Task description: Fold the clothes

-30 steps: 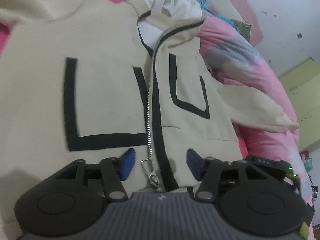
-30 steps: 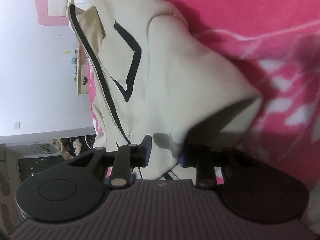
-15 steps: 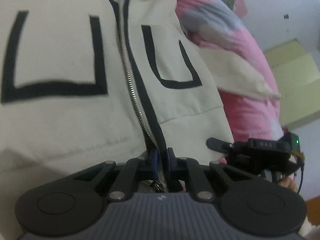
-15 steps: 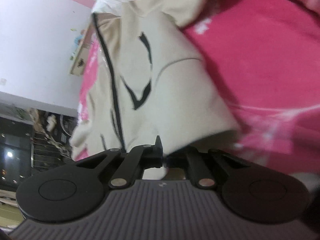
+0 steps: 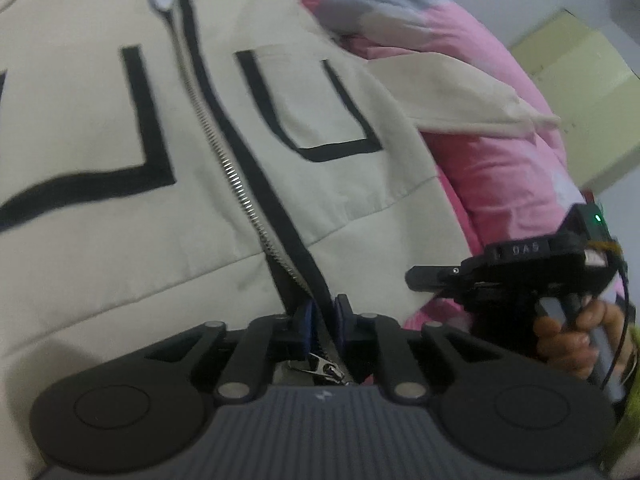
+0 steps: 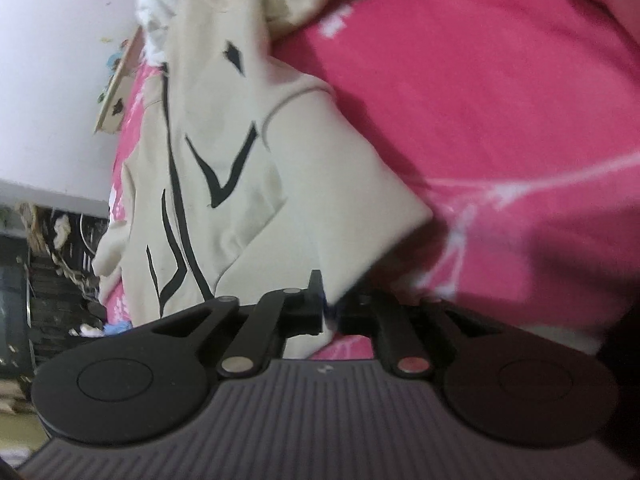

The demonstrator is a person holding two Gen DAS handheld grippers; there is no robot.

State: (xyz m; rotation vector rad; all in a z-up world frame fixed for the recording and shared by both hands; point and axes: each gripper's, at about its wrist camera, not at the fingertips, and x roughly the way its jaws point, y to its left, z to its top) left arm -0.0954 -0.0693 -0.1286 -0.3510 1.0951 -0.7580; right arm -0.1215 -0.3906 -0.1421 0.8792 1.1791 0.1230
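A cream zip-up hoodie [image 5: 120, 208] with black trim lies front up on a pink bedspread [image 6: 480, 80]. My left gripper [image 5: 323, 316] is shut on the hoodie's bottom hem at the zipper [image 5: 240, 184], with the zip pull just below the pads. My right gripper [image 6: 330, 308] is shut on the hem corner of the hoodie [image 6: 248, 184] at its side. The right gripper [image 5: 520, 268] also shows in the left wrist view, held by a hand at the hoodie's right hem. One sleeve [image 5: 460, 96] lies out to the right over the bedding.
A rolled pink and grey quilt [image 5: 420, 20] lies along the hoodie's right side. A white garment [image 6: 168, 12] sits by the collar. A yellow-green cabinet [image 5: 580, 92] stands beyond the bed. Dark cluttered shelves [image 6: 48, 264] stand past the bed's far edge.
Both grippers closed from open onto the hoodie's bottom hem, the left at the zipper and the right at the corner. The hem now looks pulled taut between them.
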